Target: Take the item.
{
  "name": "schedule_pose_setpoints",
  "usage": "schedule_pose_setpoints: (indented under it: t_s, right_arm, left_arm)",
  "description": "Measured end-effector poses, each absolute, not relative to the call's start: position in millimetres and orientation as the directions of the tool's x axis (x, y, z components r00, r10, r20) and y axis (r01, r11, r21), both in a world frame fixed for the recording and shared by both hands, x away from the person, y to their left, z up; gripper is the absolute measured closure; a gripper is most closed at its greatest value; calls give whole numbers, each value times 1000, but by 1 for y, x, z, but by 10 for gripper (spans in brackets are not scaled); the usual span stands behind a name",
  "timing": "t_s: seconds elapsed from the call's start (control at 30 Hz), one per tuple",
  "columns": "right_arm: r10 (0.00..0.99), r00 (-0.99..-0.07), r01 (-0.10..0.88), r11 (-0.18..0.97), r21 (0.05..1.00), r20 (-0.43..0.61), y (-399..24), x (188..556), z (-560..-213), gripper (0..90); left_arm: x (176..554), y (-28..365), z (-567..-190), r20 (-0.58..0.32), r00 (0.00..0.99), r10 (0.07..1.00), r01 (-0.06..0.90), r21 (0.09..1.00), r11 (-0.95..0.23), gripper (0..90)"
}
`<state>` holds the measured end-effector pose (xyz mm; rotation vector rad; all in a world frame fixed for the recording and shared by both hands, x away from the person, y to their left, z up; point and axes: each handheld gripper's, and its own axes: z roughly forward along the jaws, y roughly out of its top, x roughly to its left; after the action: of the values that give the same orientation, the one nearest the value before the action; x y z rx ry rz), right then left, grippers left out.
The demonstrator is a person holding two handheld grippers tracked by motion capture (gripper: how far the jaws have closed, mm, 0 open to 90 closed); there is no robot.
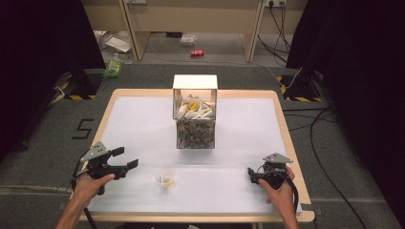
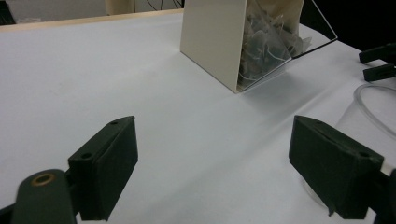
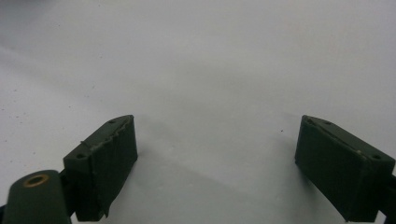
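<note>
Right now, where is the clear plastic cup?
In the high view, the clear plastic cup stands near the table's front edge, between both grippers, nearer the left gripper.

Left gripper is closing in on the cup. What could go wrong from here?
1. The clear plastic cup looks light and stands free on the table; the open left gripper could nudge it over and spill the pieces inside.
2. Its thin wall may buckle under a hard squeeze.
3. The tea-bag box stands just behind the cup, so overshooting could knock it.
</note>
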<state>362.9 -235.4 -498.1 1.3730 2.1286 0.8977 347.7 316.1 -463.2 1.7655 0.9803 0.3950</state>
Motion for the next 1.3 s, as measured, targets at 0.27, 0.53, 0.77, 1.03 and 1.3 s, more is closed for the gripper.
schedule_pose_setpoints:
  t_s: [0.27, 0.53, 0.77, 1.03, 1.3]
  right_arm:
    - [916, -400, 624, 289, 726, -20, -235, 363, -498, 135]
    - [915, -402, 622, 292, 726, -23, -235, 363, -498, 136]
    - [915, -403, 621, 294, 727, -25, -236, 363, -498, 135]
    - [915, -403, 621, 293, 727, -25, -236, 363, -498, 135]
    - [915, -402, 622, 292, 726, -23, -235, 363, -498, 135]
  left_arm:
    - [347, 321, -476, -181, 597, 781, 457, 878, -145, 151]
    - [346, 322, -487, -183, 594, 783, 490, 855, -172, 152]
    - [344, 324, -495, -177, 592, 786, 512, 836, -197, 155]
    - [338, 323, -498, -161, 596, 787, 525, 820, -229, 156]
    - [331, 323, -501, -142, 597, 790, 531, 807, -257, 159]
